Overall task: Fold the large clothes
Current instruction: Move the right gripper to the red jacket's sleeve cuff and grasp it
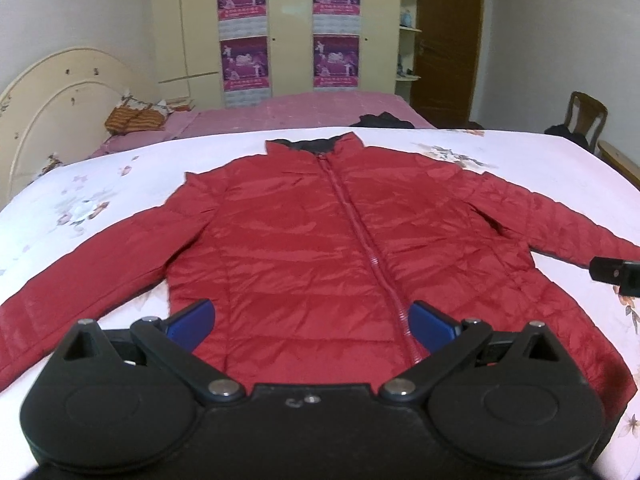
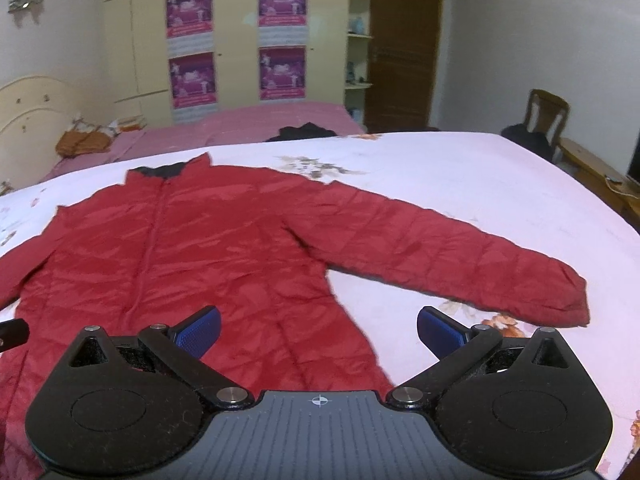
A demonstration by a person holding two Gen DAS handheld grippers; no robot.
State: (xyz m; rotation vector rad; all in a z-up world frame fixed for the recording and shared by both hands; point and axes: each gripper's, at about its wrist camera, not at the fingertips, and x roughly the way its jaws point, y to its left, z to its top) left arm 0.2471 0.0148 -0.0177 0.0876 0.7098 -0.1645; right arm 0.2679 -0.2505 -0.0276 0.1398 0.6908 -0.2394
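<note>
A red quilted jacket (image 1: 312, 240) lies flat and zipped on a white floral bedspread (image 1: 100, 184), collar away from me, both sleeves spread out. My left gripper (image 1: 312, 320) is open and empty, hovering over the jacket's lower front near the hem. My right gripper (image 2: 318, 330) is open and empty, above the jacket's (image 2: 192, 248) lower right edge. The right sleeve (image 2: 460, 256) stretches out to the right, its cuff (image 2: 576, 300) beyond my right fingers. The right gripper's tip also shows at the right edge of the left wrist view (image 1: 616, 274).
A pink bed (image 1: 312, 112) with a dark garment (image 1: 380, 120) and an orange bag (image 1: 134, 120) stands behind. A cream headboard (image 1: 56, 96) is at left, a wardrobe (image 1: 280, 28) and brown door (image 1: 444, 40) at back, a wooden chair (image 2: 544, 116) at right.
</note>
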